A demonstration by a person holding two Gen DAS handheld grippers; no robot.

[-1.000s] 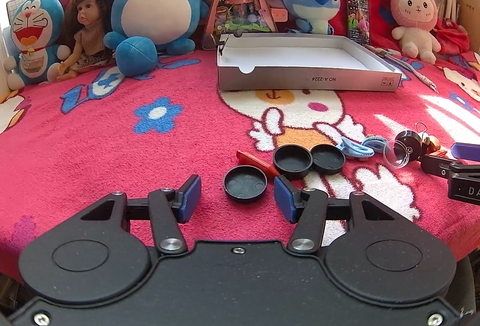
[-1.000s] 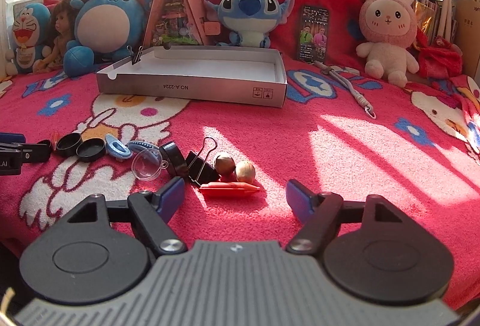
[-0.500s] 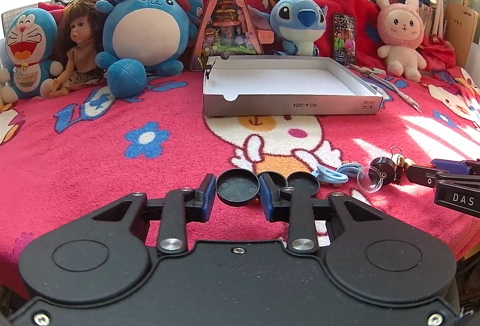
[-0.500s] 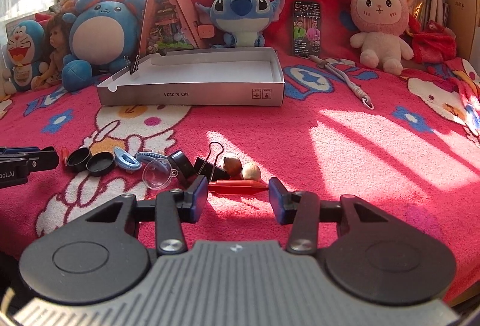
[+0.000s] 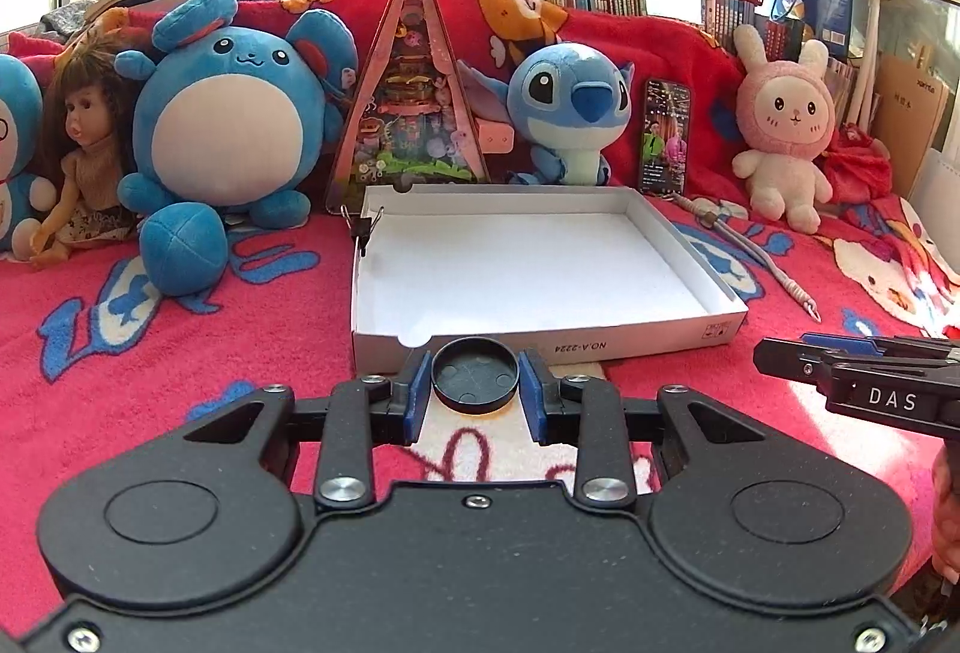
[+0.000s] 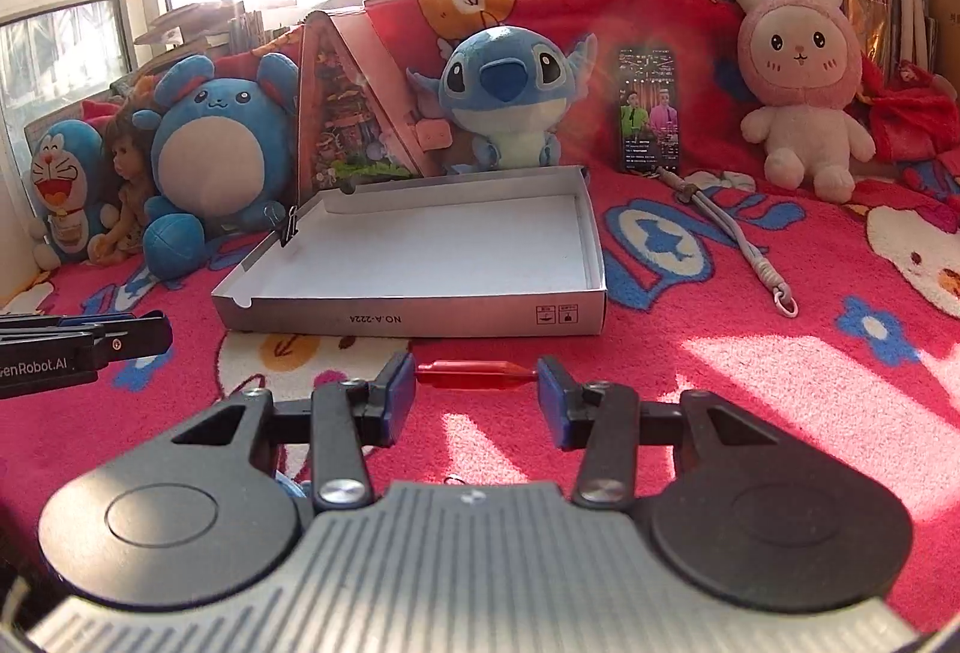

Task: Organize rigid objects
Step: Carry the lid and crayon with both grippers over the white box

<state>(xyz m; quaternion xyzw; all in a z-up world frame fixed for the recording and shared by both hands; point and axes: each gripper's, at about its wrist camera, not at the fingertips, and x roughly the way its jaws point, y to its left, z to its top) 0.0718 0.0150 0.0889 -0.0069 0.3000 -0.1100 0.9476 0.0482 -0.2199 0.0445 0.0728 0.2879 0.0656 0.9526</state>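
Your left tongs (image 5: 474, 395) are clenched on a round black cap (image 5: 475, 374), its hollow side up, held clear of the blanket (image 5: 150, 371). Your right tongs (image 6: 477, 401) grip a slim red stick (image 6: 474, 374) by its two ends, so its long axis runs straight across from pad to pad, one tip toward each side. The white box (image 5: 540, 338) lies dead ahead of the left tongs, its near wall just beyond the cap, open side up and bare inside. From the right tongs it sits ahead and a little left. The left hand looks nearer; I'd carry the cap forward over that near wall first.
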